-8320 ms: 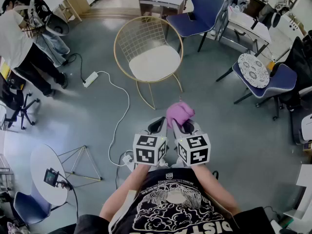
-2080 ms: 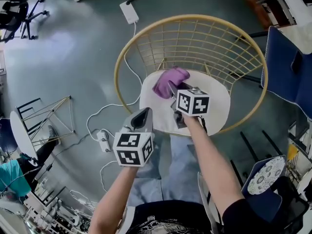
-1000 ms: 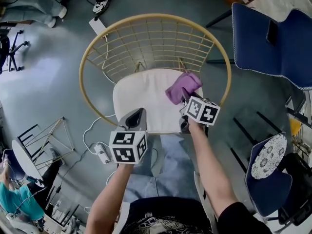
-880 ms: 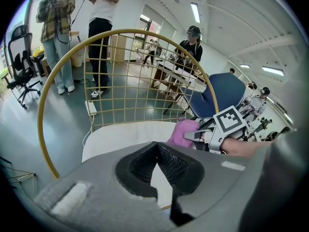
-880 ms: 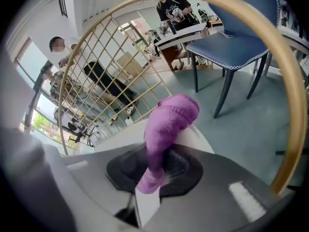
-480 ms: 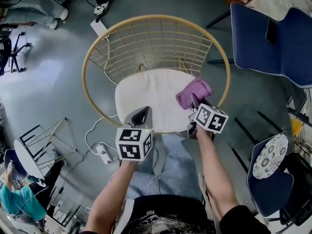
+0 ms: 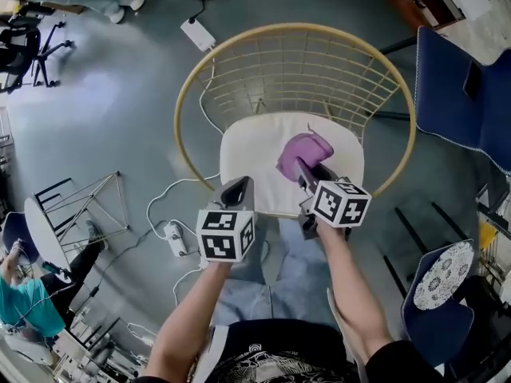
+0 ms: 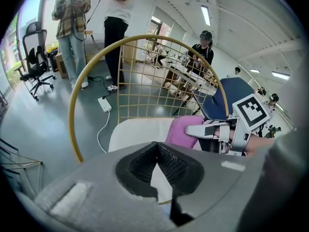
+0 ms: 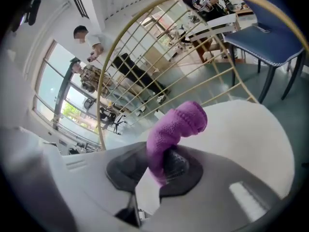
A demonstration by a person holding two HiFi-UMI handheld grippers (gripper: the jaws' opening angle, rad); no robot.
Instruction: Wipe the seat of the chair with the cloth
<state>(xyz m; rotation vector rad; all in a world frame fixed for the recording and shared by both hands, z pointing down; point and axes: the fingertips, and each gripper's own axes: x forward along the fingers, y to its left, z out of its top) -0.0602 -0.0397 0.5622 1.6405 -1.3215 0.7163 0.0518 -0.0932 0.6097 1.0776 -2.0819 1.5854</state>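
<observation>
Right tool [image 7: 306, 171] is clenched on the purple cloth [image 7: 300, 152]. The right gripper view shows the fabric pinched between the two dark pads, with the loose end [image 9: 179, 123] bunched up and curling out past the jaw tips. From the head view the cloth sits over the white seat cushion [image 7: 249, 156], right of its middle and toward the back. Whether the cloth actually presses on the cushion cannot be told.

The left tool [image 7: 236, 185] holds nothing. In the left gripper view its jaw tips [image 8: 155, 146] meet at a point, and only a narrow wedge of white seat shows behind them. It hangs at the front left edge of the seat, apart from the right tool, and both tools point toward the chair back.

The chair is a round one, with a gold hoop [image 7: 295, 29] and a wire grid backrest [image 7: 297, 70] around the cushion. It stands on a grey floor [image 7: 112, 134]. A white power strip [image 7: 196, 33] with its cord lies on the floor behind the chair. A blue chair [image 7: 457, 86] stands off to the right.
</observation>
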